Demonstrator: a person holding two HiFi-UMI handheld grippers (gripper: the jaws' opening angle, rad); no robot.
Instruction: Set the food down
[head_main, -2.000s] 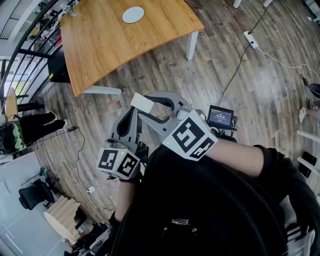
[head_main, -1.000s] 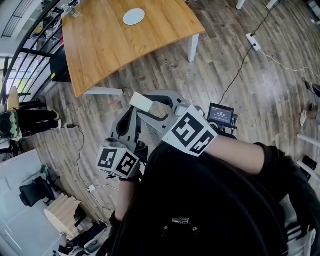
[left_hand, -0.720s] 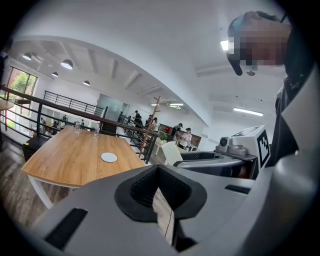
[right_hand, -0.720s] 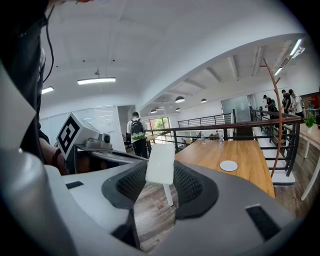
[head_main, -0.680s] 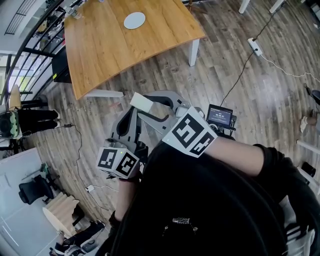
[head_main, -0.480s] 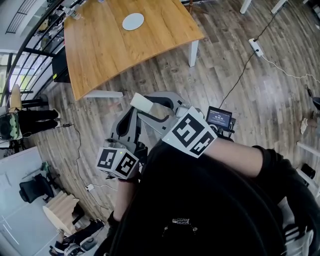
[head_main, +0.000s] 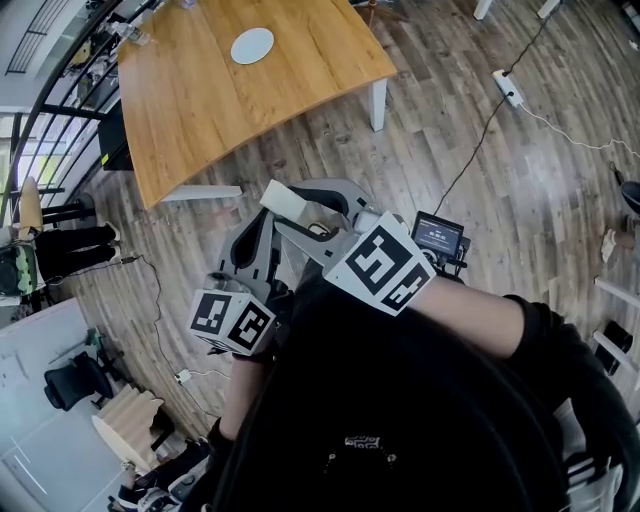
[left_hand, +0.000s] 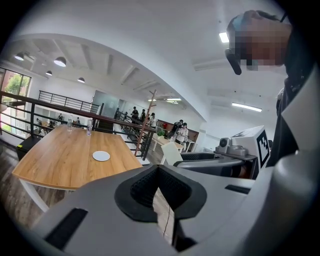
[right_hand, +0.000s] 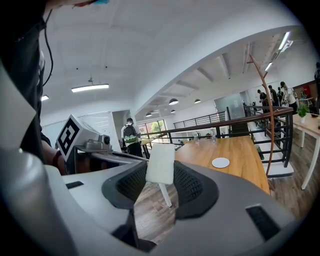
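The right tool (right_hand: 161, 176) pinches the food (right_hand: 160, 161), a pale flat slab on a thin stick, between its pads. The food hangs over the wooden floor (head_main: 470, 110), short of the near edge of the bench (head_main: 200, 110) and well apart from the white plate (head_main: 251, 45) on it. The left tool (left_hand: 158, 169), its tips pressed together on nothing, is just beside the right one, also short of the bench.

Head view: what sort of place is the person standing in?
Probably an open-plan office or shared workspace. A large wooden table stands beside a black railing, an office chair sits at the lower left, and people stand in the background of the left gripper view.
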